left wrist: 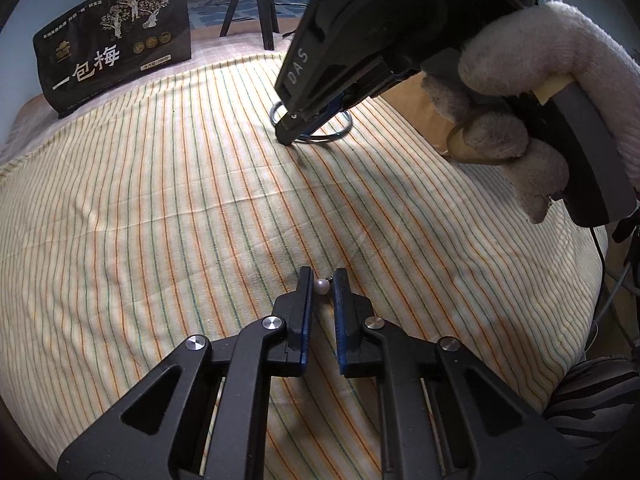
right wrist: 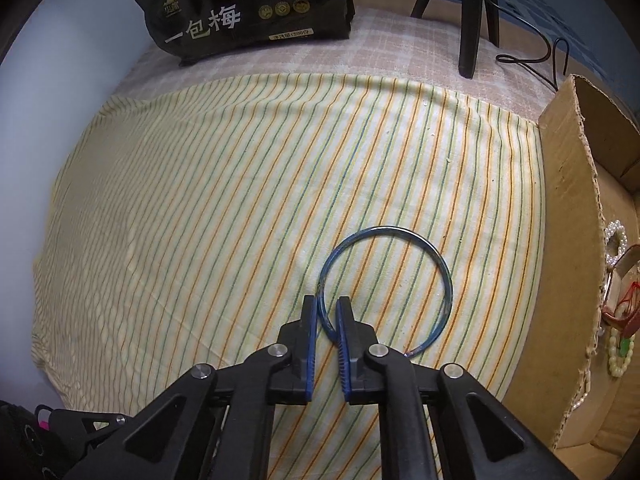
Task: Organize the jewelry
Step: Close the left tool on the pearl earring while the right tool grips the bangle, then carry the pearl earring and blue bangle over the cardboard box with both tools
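the left tongs (left wrist: 323, 286) are pinching a small pearl earring (left wrist: 322, 286) between their blue pads, right at the tips, low over the striped cloth (left wrist: 160, 200) that covers the worktop. the right tongs (right wrist: 326, 312) are pressed together on the near-left edge of a thin blue bangle (right wrist: 386, 288), which lies flat on the same cloth; in the left view they come down steeply onto the bangle at the far side, gripped by a gloved hand (left wrist: 540, 92). the risk with the pearl is plain: it is round, smooth and caught only at the tips, so a small tilt or a loosened pinch could, i judge, let it pop out and roll off among the stripes. the bangle is held by a narrow wire rim, so on lifting it may swing or twist between the pads and slip, or catch the torn wall of the cardboard box (right wrist: 568, 200) standing just to the right. count: one pearl earring, one blue bangle, one cardboard box, one black snack bag (right wrist: 248, 8) at the back, one tripod (right wrist: 472, 12). inside the box at least two beaded strands (right wrist: 616, 248) show, pale ones, with something red; the rest is cut off.
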A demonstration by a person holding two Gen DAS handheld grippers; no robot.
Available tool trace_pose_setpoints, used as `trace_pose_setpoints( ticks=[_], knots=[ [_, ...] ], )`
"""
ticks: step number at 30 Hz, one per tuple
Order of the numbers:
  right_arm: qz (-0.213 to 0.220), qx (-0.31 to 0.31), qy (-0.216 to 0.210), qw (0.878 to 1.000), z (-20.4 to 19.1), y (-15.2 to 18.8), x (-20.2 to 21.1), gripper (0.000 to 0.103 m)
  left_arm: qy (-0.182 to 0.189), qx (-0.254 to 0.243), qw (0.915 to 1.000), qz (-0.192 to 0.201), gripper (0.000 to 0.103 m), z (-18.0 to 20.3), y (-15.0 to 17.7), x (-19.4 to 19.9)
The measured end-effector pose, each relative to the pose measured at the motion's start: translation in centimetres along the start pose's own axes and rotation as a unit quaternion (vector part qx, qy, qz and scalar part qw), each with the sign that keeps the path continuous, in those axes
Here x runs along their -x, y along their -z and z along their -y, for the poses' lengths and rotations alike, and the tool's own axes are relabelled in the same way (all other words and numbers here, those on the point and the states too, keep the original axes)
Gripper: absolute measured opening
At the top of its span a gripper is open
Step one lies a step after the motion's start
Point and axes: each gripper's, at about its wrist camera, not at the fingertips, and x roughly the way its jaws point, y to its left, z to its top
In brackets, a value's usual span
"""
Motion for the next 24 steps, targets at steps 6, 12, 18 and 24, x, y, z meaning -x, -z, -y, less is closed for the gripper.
trace_pose_setpoints(
  ticks=[6, 12, 18, 24],
  knots=[
    [0.017, 0.001, -0.012, 1.0, 0.0, 0.8, 1.4, 0.001, -0.004, 0.018, 0.9998, 0.009, 0.008, -0.5, 0.3, 1.2],
    [0.043, 0.003, -0.033, 0.999, -0.5, 1.5, 3.9, 0.001, -0.01, 0.034, 0.9991, 0.022, 0.008, -1.0, 0.6, 2.8],
    [0.066, 0.004, -0.048, 0.997, -0.7, 2.5, 6.8, 0.001, -0.015, 0.046, 0.9982, 0.035, 0.008, -1.4, 0.6, 4.3],
    [0.086, -0.001, -0.063, 0.994, -0.1, 3.6, 9.5, 0.001, -0.022, 0.047, 0.9976, 0.047, 0.007, -1.6, 0.5, 5.6]
  ],
)
